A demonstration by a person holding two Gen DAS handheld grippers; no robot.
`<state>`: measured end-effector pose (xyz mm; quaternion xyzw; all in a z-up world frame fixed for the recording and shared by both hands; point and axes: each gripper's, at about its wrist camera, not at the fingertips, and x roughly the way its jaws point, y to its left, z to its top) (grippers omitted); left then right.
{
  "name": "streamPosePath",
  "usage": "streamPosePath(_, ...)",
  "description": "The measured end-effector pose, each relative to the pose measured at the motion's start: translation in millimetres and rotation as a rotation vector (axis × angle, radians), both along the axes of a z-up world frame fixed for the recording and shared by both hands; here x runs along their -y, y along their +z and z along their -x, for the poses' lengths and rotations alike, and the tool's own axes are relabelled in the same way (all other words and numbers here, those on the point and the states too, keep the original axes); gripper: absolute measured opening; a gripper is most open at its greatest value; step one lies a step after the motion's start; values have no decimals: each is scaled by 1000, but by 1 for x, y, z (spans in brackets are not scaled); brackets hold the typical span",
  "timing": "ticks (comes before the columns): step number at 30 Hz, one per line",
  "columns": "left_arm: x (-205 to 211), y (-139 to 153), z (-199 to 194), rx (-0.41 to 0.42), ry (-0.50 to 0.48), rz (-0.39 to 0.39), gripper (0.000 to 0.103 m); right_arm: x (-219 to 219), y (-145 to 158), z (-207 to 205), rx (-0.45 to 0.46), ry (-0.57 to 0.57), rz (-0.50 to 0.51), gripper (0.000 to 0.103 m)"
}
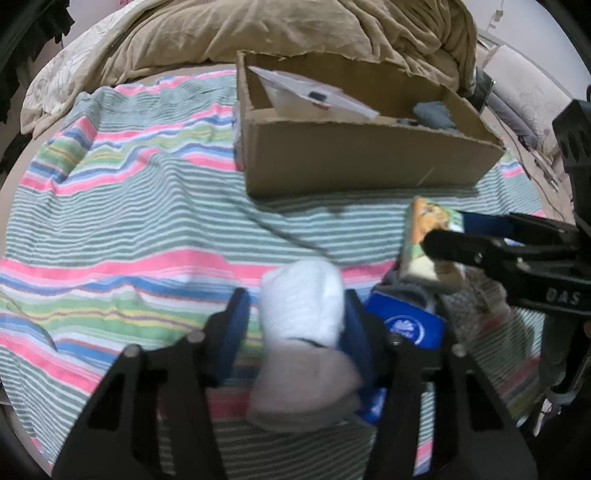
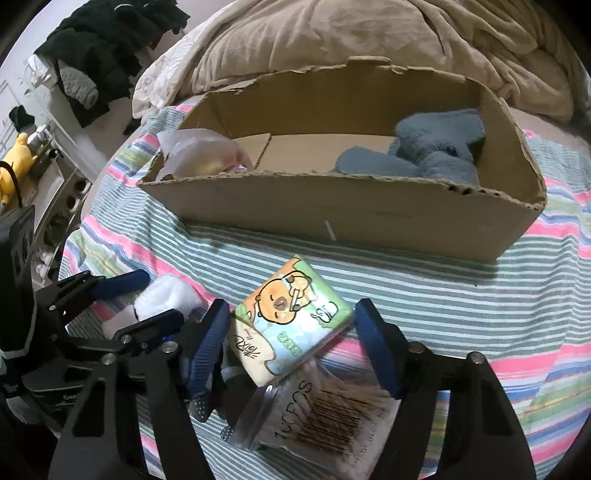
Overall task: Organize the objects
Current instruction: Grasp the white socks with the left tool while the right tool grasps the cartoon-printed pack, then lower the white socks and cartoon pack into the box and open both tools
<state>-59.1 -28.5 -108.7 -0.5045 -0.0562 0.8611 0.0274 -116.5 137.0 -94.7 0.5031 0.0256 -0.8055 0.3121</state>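
Note:
A cardboard box [image 1: 362, 162] [image 2: 332, 214] lies on the striped blanket, holding a blue towel [image 2: 417, 155], a plastic bag [image 2: 199, 151] and a white paper [image 1: 314, 94]. My left gripper [image 1: 295, 314] is shut on a white rolled sock [image 1: 303, 299] [image 2: 166, 299] in front of the box. My right gripper [image 2: 291, 325] [image 1: 447, 236] has its jaws around a cartoon tissue pack [image 2: 291, 321] [image 1: 424, 240]; they touch its edges. Under the pack lies a clear box of cotton swabs [image 2: 321, 417]. A blue packet [image 1: 406, 325] lies beside the sock.
A striped blanket [image 1: 129, 221] [image 2: 480, 295] covers the bed. A tan duvet [image 1: 295, 33] [image 2: 369, 40] is bunched behind the box. Dark clothes [image 2: 103, 48] and a yellow plush toy [image 2: 14, 162] stand off the bed's left side.

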Motion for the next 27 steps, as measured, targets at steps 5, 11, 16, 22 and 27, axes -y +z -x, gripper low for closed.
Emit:
streamPosePath(5, -2, 11, -4, -47, -5, -22, 34, -7, 10, -1, -44, -1, 7, 41)
streamPosePath(11, -5, 28, -7, -85, -4, -27, 31, -6, 21, -9, -86, 24, 16, 33)
streamPosePath(16, 1, 42, -15, -119, 2, -31, 31, -2, 27, -15, -91, 43, 40, 28)
streamPosePath(22, 8, 57, -19, -151, 20, -43, 31, 1, 39, -22, -125, 59, 48, 25)
streamPosePath(27, 11, 73, -18, -184, 24, -49, 31, 0, 59, -27, -174, 62, 44, 24)
